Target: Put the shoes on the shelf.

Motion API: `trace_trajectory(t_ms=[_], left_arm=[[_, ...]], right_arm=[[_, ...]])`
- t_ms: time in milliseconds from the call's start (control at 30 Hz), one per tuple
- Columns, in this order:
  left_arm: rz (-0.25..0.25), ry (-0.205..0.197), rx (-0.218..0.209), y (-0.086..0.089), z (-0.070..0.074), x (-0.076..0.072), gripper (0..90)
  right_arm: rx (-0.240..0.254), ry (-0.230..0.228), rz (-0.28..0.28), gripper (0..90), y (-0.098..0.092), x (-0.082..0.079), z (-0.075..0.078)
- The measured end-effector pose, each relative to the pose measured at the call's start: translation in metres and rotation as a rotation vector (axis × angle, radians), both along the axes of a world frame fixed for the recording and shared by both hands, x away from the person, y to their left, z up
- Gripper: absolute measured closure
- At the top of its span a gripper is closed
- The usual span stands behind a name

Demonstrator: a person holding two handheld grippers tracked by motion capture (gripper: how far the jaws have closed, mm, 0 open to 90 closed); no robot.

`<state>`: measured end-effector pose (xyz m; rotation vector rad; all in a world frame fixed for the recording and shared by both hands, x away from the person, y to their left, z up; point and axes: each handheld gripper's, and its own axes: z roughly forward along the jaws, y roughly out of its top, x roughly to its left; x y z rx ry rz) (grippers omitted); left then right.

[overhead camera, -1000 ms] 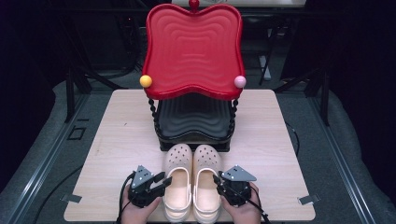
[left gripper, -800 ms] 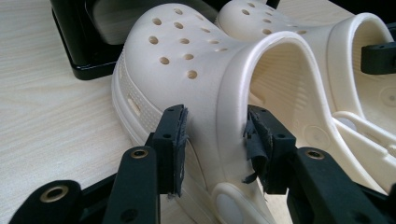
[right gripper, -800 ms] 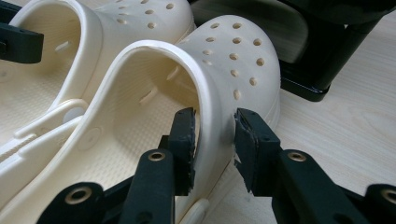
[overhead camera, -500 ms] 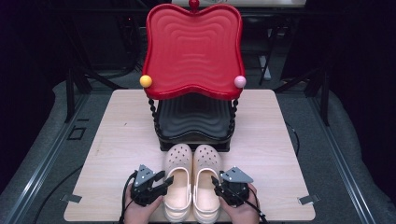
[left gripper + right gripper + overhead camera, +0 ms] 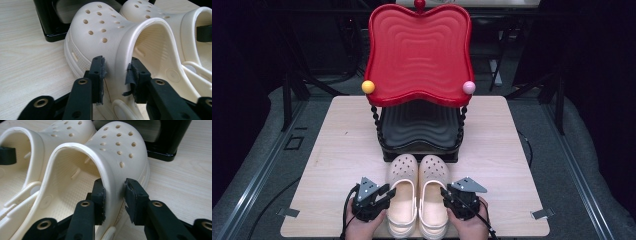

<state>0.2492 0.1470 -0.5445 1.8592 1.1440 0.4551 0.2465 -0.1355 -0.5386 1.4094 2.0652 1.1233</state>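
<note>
- The left gripper (image 5: 384,196) sat at the lower left of centre in the high view, held in a hand (image 5: 362,227) that came in from the bottom edge.
- In the left gripper view its jaws straddled the outer side wall of the left clog (image 5: 107,47), one pad outside, one inside the opening; they had just been closing, and both pads looked pressed against the wall.
- The left clog (image 5: 403,192), a cream perforated one, lay flat on the wooden table (image 5: 327,165) at lower centre of the high view, toe pointing up the frame, touching its partner along the inner side.
- The right clog (image 5: 433,192) lay just beside it, same way round, both toes close to the black base (image 5: 419,135) of a red two-tier tray stand (image 5: 419,50) that filled the upper centre.
- An orange ball (image 5: 368,86) and a pink ball (image 5: 469,87) marked the red tray's front corners.
- The right gripper (image 5: 447,196) sat at the lower right of centre, in the other hand (image 5: 472,227).
- In the right gripper view its jaws bracketed the outer wall of the right clog (image 5: 120,152); they too had just been closing, the pads gripping the wall from both sides.
</note>
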Motion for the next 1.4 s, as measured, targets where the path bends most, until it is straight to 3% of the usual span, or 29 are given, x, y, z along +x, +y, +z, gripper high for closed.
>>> trace_trajectory(t_ms=[233, 400, 633, 867, 967, 1200, 1400], left_arm=[[0.058, -0.025, 0.06, -0.009, 0.002, -0.008, 73.8], [0.093, -0.036, 0.03, -0.006, -0.001, -0.01, 77.4], [0.104, -0.034, 0.027, -0.002, 0.003, -0.015, 79.9], [0.097, -0.039, 0.015, 0.001, 0.016, -0.021, 80.2], [0.079, -0.063, 0.006, 0.004, 0.029, -0.027, 80.1], [0.056, -0.076, -0.028, 0.011, 0.049, -0.035, 79.8], [0.051, -0.119, -0.052, 0.014, 0.065, -0.039, 79.7]], right_arm=[[-0.072, -0.022, -0.072, 77.4, 0.004, -0.003, 0.004], [-0.044, -0.025, -0.095, 79.1, -0.001, -0.006, 0.004], [-0.018, -0.013, -0.087, 80.3, 0.0, -0.01, 0.007], [0.007, -0.024, -0.071, 80.7, -0.004, -0.016, 0.016], [0.024, -0.044, -0.061, 80.7, -0.006, -0.022, 0.025], [0.04, -0.086, -0.032, 80.5, -0.006, -0.036, 0.043], [0.053, -0.126, -0.019, 80.4, -0.006, -0.042, 0.059]])
